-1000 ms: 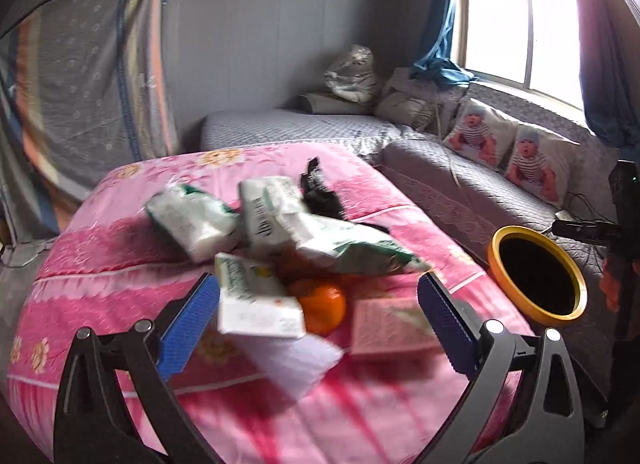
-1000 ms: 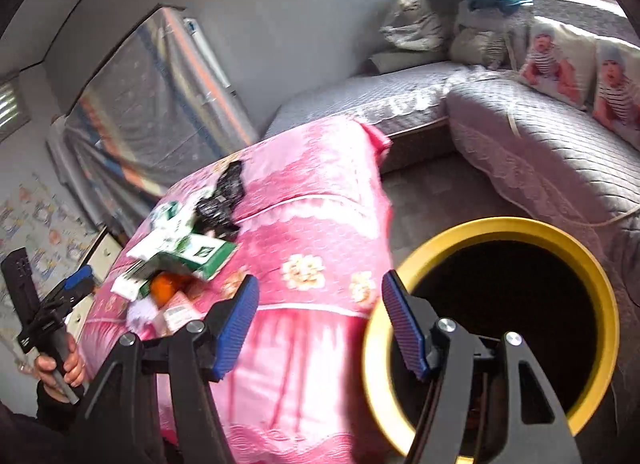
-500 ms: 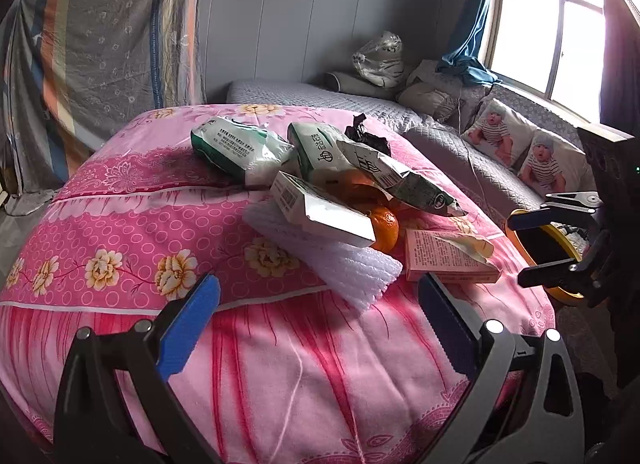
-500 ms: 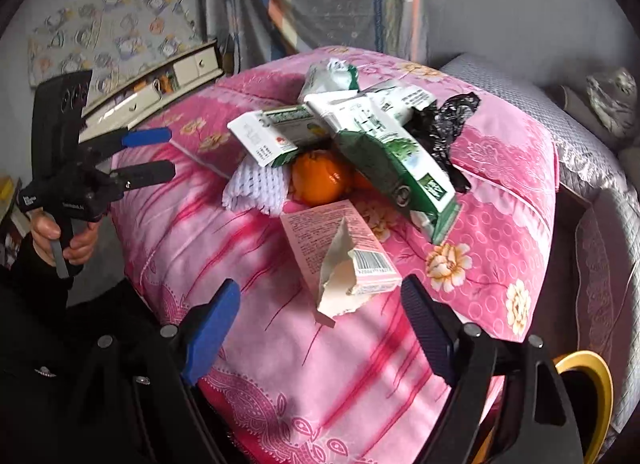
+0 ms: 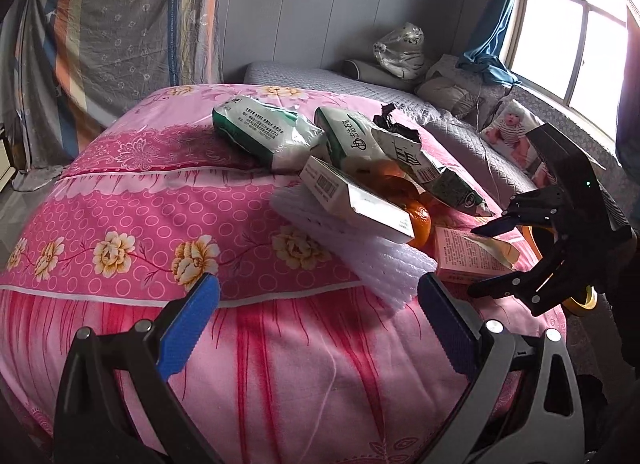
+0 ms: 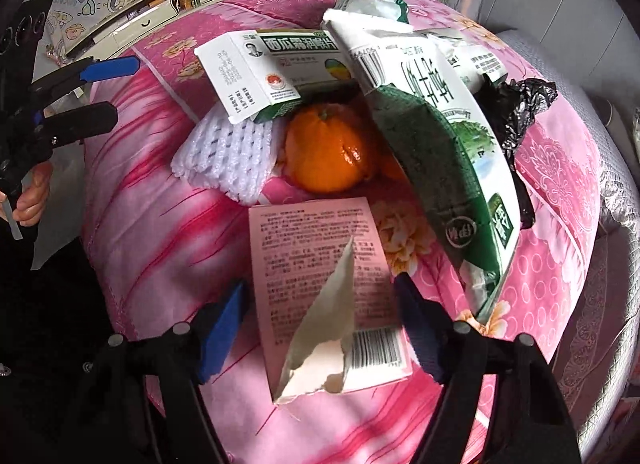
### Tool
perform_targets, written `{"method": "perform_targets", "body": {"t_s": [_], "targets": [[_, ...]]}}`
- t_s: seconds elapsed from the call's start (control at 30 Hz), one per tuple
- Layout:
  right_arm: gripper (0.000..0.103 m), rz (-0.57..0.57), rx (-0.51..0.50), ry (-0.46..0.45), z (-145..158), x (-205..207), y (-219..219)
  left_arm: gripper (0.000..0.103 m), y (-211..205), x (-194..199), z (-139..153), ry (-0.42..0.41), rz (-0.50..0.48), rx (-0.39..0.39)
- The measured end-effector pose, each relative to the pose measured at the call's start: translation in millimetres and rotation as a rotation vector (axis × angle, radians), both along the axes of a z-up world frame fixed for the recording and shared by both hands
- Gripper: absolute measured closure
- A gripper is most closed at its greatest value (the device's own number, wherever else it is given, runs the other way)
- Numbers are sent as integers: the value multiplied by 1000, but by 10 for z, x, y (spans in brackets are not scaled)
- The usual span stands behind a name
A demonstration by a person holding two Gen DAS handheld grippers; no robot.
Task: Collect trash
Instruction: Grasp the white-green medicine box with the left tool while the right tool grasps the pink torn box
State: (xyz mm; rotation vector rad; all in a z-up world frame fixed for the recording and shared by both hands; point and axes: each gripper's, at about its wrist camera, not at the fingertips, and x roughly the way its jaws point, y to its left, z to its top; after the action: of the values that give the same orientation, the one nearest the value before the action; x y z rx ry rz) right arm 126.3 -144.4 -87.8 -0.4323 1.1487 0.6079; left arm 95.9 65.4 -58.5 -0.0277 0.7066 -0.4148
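A heap of trash lies on a pink flowered cloth (image 5: 168, 216). A torn pink box (image 6: 320, 276) lies nearest my right gripper (image 6: 320, 328), whose open jaws stand either side of its near end without touching it. Behind it are an orange (image 6: 328, 152), a white foam net (image 6: 228, 152), a white and green medicine box (image 6: 272, 68), green and white packets (image 6: 440, 152) and a black plastic bag (image 6: 516, 104). My left gripper (image 5: 316, 324) is open and empty, short of the foam net (image 5: 360, 248). The pink box also shows in the left wrist view (image 5: 468, 256).
A yellow-rimmed bin (image 5: 576, 296) stands by the cloth's right edge, mostly hidden behind the right gripper (image 5: 500, 256). A grey quilted couch (image 5: 460, 124) with pillows runs along the back under a window. A cabinet (image 6: 160, 4) stands behind the left gripper (image 6: 96, 92).
My right gripper has moved in over the pink box, which now lies between its jaws. My left gripper has shifted only slightly. Both stay open.
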Motion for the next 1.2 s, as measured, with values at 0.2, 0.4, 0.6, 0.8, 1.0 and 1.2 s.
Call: {"method": "perform_targets", "body": {"t_s": [0.2,0.4,0.6,0.8,1.0,1.2], "targets": [[44,-40,82,20,40,52,-68,8,-30,92,21,14,5,15],[49,-89,224,59,142,-41,-314,8,-42,198,129,24,12,4],[50,-140,264,39,153,-252,-533,8,-104,260,195,40,-3,7],[50,-163,301,30,156,-413,-670,8,-439,276,217,18,-71,81],[50,-169,328,22,152,-467,-665,8,-719,518,137,49,-101,179],[49,-172,337,30,126,-453,-603,8,-826,751,38,80,-93,253]]}}
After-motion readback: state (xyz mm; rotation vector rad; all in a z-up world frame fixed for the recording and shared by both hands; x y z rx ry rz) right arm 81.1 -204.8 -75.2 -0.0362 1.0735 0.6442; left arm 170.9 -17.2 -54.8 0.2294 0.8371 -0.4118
